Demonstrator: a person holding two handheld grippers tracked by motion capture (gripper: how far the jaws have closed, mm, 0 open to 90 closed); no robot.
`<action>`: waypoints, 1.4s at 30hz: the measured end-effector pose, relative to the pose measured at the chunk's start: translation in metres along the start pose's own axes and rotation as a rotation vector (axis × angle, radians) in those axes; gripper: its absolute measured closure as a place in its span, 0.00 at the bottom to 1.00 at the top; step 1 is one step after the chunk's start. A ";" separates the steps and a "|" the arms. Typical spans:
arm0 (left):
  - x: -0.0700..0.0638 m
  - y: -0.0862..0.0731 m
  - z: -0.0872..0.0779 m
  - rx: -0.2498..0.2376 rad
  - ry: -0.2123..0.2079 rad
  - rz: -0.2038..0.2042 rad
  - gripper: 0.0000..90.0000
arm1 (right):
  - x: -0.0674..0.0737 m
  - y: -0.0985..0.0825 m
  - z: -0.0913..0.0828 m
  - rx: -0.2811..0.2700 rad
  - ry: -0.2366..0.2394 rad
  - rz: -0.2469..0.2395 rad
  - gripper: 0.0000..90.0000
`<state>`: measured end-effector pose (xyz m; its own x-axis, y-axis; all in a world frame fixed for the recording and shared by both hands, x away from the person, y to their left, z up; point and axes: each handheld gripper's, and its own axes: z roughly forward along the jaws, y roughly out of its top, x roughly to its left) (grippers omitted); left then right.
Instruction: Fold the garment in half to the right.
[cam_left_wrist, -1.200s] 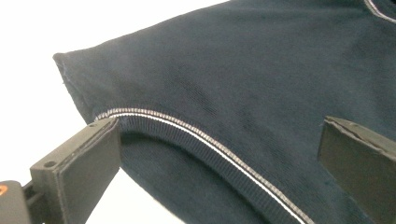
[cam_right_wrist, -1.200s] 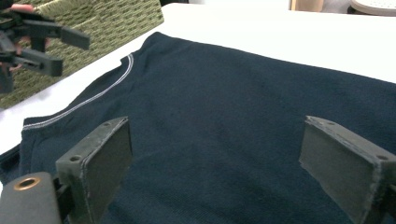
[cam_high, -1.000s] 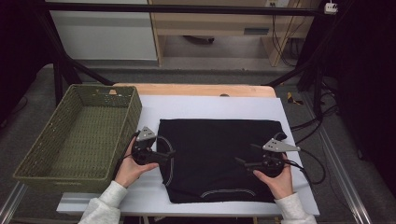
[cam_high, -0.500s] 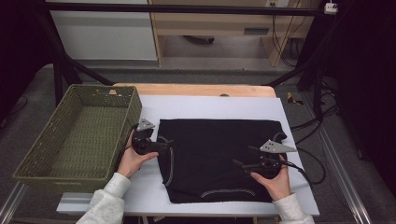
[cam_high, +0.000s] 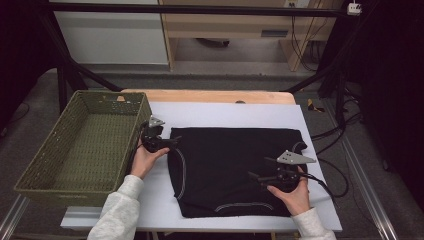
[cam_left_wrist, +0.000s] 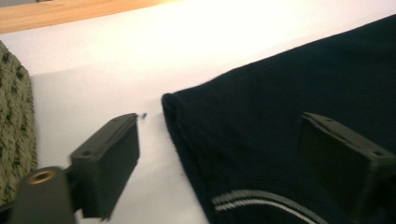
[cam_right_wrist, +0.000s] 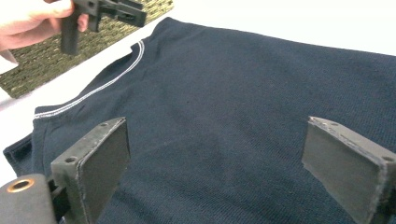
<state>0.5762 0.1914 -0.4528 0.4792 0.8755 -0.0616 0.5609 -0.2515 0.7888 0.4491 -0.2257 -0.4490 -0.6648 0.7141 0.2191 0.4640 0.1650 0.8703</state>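
Note:
A black garment (cam_high: 225, 165) with thin white stitched lines lies folded flat on the white table cover (cam_high: 225, 112). My left gripper (cam_high: 172, 143) is low at the garment's far left corner. Its jaws have just been closing a little and still stand apart: the garment's left edge (cam_left_wrist: 187, 140) lies between them, one jaw over the white cover, the other over the cloth, neither pressing. My right gripper (cam_high: 257, 169) hovers over the garment's near right part, open, with flat cloth (cam_right_wrist: 219, 93) below its jaws and nothing gripped.
A green woven basket (cam_high: 35, 172) stands on the left, its wall close beside the left hand (cam_high: 142, 162). A strip of wooden tabletop (cam_high: 210, 96) shows at the far edge. The right gripper's cable (cam_high: 332, 187) trails off to the right.
The left gripper has moved away from the person along the garment's left edge to its far left corner. The right gripper has stayed where it was.

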 end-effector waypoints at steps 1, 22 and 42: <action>0.001 0.000 0.002 0.009 0.001 -0.004 0.18 | 0.001 0.000 0.001 0.003 0.002 0.002 0.09; 0.003 -0.009 0.037 0.040 0.010 -0.013 0.50 | 0.014 0.004 0.011 0.027 0.025 0.010 0.06; -0.005 -0.005 0.038 0.065 -0.027 0.038 0.86 | 0.056 0.009 0.043 0.076 0.066 -0.006 0.07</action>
<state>0.5974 0.1727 -0.4796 0.5181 0.8539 -0.0494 0.5842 -0.3111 0.7496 0.4416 -0.1548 -0.4482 -0.7040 0.6668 0.2445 0.5010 0.2222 0.8364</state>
